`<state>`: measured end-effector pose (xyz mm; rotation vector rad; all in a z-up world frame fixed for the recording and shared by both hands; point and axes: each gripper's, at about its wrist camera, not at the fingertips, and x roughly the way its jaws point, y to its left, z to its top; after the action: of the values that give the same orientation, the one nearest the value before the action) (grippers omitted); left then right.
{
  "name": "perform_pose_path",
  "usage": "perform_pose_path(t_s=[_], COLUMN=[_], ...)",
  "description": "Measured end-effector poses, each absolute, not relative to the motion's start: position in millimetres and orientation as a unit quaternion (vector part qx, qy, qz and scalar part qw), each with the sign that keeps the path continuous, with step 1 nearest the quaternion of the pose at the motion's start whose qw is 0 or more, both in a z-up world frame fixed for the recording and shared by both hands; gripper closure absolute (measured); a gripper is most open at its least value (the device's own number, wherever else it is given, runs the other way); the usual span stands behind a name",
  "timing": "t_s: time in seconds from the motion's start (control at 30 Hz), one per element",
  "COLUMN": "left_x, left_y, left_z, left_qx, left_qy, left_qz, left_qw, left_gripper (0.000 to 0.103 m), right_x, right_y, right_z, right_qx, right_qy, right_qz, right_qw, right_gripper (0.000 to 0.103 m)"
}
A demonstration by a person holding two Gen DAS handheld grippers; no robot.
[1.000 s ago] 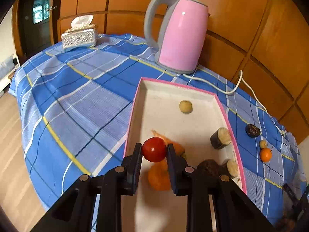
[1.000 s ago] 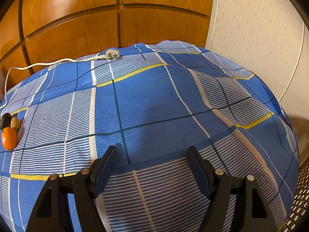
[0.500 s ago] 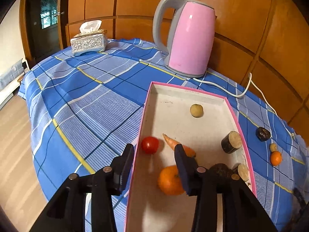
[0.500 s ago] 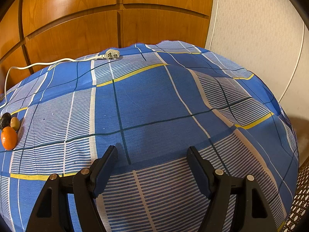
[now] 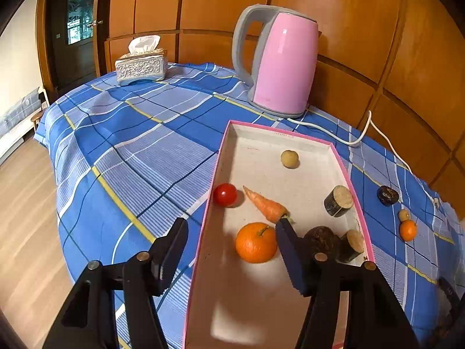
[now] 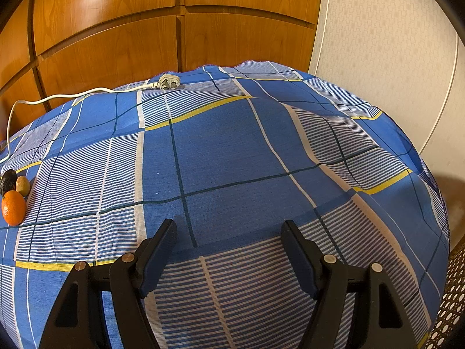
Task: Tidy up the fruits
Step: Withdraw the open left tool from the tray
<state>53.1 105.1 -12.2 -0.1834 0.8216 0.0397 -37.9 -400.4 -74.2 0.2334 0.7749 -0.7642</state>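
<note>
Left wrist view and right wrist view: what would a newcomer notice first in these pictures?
The pink kettle stands tall at the back of the blue checked tablecloth. In front of it a pink-rimmed tray holds a red tomato, a carrot and an orange. In the right wrist view the open right gripper hangs over bare cloth.

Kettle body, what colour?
Pink, with a grey handle and base; the kettle shows best in the left wrist view.
</note>
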Motion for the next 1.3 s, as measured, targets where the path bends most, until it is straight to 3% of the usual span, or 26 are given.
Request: perform_pose_path(t_s=[0.17, 0.47, 1.3], left_x=[44, 33, 21], left_y=[109, 115, 116], left_z=[-14, -20, -49], left_qx=[-0.09, -0.102, -0.11], left_qy=[0.397, 0.398, 0.429], left_qz=[0.025, 0.035, 0.045], left_qw=[0.913, 0.911, 0.896], left_gripper=[0.031, 0.024, 0.015], right_x=[-37, -37, -35], right_y=[-399, -399, -401], right_z=[-74, -75, -74], right_qx=[0.111, 0.11, 0.113], right_qy=[0.368, 0.368, 0.376], right_qz=[-0.363, -0.363, -0.361], right_qw=[0.849, 0.849, 0.846], right_gripper=[0.028, 0.028, 0.028])
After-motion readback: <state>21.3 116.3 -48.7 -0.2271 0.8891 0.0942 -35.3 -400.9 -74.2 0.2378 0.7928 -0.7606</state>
